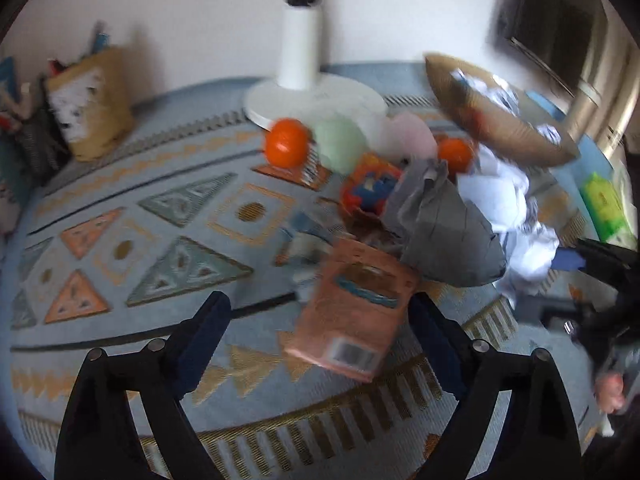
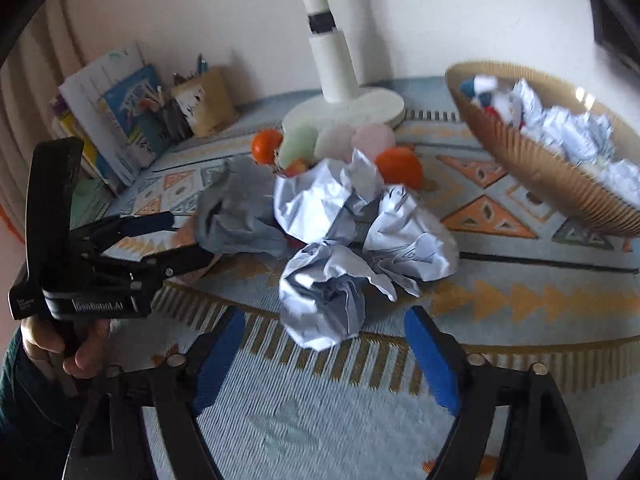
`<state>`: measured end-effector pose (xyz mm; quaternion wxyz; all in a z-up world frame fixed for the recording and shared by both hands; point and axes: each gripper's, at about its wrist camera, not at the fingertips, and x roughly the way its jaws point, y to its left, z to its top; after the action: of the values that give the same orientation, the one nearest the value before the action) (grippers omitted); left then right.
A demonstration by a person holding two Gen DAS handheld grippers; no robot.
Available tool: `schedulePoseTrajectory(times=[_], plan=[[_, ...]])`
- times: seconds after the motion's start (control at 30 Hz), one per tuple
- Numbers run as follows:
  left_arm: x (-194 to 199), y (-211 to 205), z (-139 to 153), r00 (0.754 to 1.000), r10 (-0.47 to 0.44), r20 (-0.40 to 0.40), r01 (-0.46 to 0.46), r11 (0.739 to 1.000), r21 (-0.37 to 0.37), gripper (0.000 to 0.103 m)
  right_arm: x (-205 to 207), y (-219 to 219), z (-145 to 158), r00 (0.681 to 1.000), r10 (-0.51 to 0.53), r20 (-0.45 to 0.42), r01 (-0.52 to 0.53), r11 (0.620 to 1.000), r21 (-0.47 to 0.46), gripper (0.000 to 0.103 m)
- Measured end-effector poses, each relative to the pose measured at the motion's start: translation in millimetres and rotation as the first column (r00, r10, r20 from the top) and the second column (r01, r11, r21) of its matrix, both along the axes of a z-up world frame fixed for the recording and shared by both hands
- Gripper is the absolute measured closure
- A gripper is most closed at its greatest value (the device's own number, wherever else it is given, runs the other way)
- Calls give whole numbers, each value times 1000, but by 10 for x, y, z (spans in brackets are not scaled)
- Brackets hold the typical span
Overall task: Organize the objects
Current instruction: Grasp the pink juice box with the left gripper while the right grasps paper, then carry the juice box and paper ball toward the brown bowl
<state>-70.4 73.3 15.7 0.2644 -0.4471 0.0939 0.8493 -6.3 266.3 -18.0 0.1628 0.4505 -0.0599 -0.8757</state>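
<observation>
Crumpled paper balls (image 2: 332,280) on woven rug (image 2: 320,420); ribbed basket (image 2: 532,168) near; both jaws spread, empty.

My left wrist camera looks forward and down along my wide-spread left claw (image 1: 316,316), low and close over the patterned blue woven rug (image 1: 132,240), facing the white round-based floor stand (image 1: 304,80) at the wall. My right wrist camera sits just as low behind my spread right claw (image 2: 324,332), facing the same stand (image 2: 340,92) from further right. Both views share the rug (image 2: 520,288), the two orange balls (image 1: 286,142) (image 2: 266,145), the tan ribbed basket of crumpled paper (image 1: 500,120) (image 2: 532,160) and the grey crumpled paper (image 1: 444,224) (image 2: 236,212). The right view also catches my left claw (image 2: 182,236) from its side, at the frame's left
</observation>
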Motion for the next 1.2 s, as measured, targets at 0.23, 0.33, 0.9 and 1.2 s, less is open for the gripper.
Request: schedulePoseTrajectory(times=[0.23, 0.33, 0.9, 1.2], plan=[[165, 47, 34, 999, -33, -21, 33, 999, -1, 62, -141, 104, -41, 999, -26, 20, 28, 995, -95, 62], [312, -67, 68, 999, 27, -17, -27, 1000, 0, 66, -26, 89, 58, 1000, -15, -17, 14, 997, -74, 65], [995, -87, 7, 972, 233, 23, -234, 965, 115, 66, 858, 637, 106, 997, 77, -14, -76, 991, 107, 31], [1055, -46, -1, 974, 227, -3, -225, 969, 99, 66, 1037, 1041, 13, 997, -10, 71, 23, 982, -190, 21]])
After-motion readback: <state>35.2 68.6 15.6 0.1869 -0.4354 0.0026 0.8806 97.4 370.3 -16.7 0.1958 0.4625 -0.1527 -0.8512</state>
